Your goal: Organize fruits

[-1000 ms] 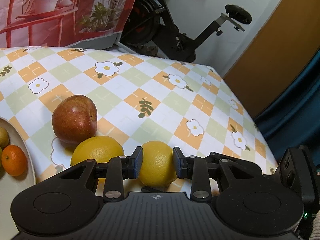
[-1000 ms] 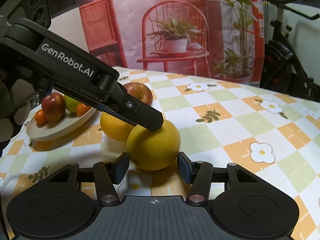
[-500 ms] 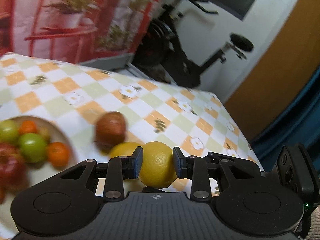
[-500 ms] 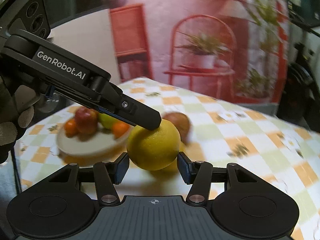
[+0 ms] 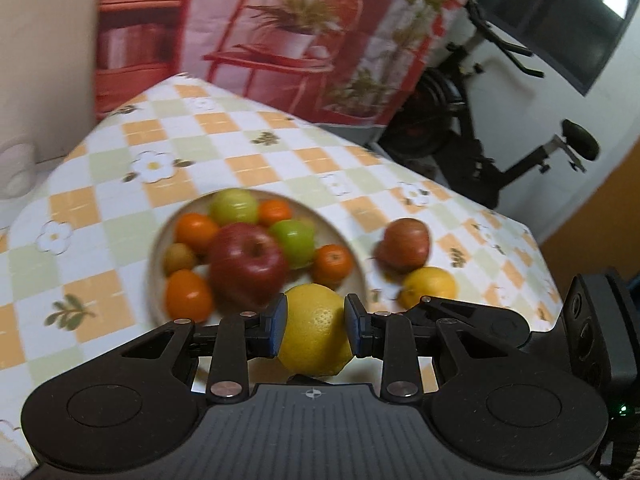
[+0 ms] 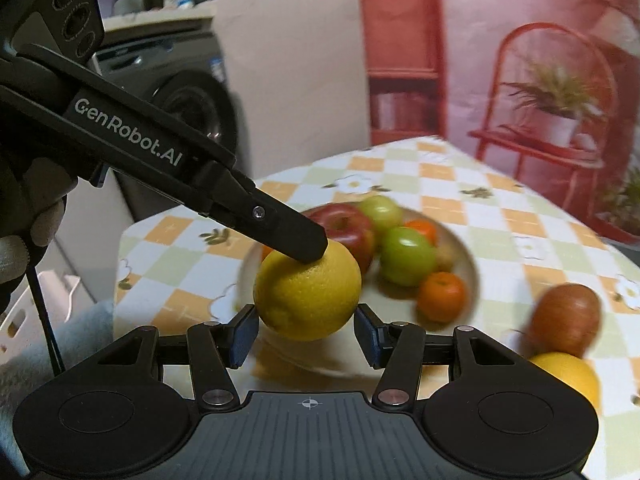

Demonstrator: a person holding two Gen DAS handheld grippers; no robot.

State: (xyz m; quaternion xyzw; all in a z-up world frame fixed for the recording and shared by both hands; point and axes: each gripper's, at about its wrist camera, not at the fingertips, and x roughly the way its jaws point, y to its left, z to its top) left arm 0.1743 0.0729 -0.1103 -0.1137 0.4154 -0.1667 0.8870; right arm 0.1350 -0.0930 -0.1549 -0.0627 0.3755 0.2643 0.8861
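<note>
The table (image 5: 248, 152), covered in a checked cloth with flowers, ends close behind the plate (image 5: 158, 248): its far edge runs just under a red printed backdrop (image 5: 280, 40), and its far right corner drops off beside an exercise bike (image 5: 500, 152). In the right wrist view the table's left edge falls away toward a washing machine (image 6: 188, 104) and a white basket on the floor. Bare cloth lies on the left side of the plate and behind it; the stretch to its right is taken up by a loose red apple (image 5: 404, 244) and, touching it on the near side, a second lemon (image 5: 430, 286).

The plate is crowded: a large red apple (image 5: 248, 262) in the middle, two green fruits behind it, several small oranges and a brownish fruit around the rim. The only open patch is at the plate's near rim.

The left gripper (image 5: 316, 326) points down at a slant and clamps a lemon (image 5: 316, 332) between its blue pads, both pads pressing on the peel. The lemon hangs over the near rim of the plate, clear of the cloth. In the right wrist view one of its fingers (image 6: 296, 236) lies across the top of the lemon (image 6: 308, 296), and a gloved hand (image 6: 24, 216) grips its handle at the left edge.

The right gripper (image 6: 306, 334) sits just below and behind the lemon, tilted down likewise, its jaws part open to either side of the fruit with a small gap at each pad, holding nothing.
</note>
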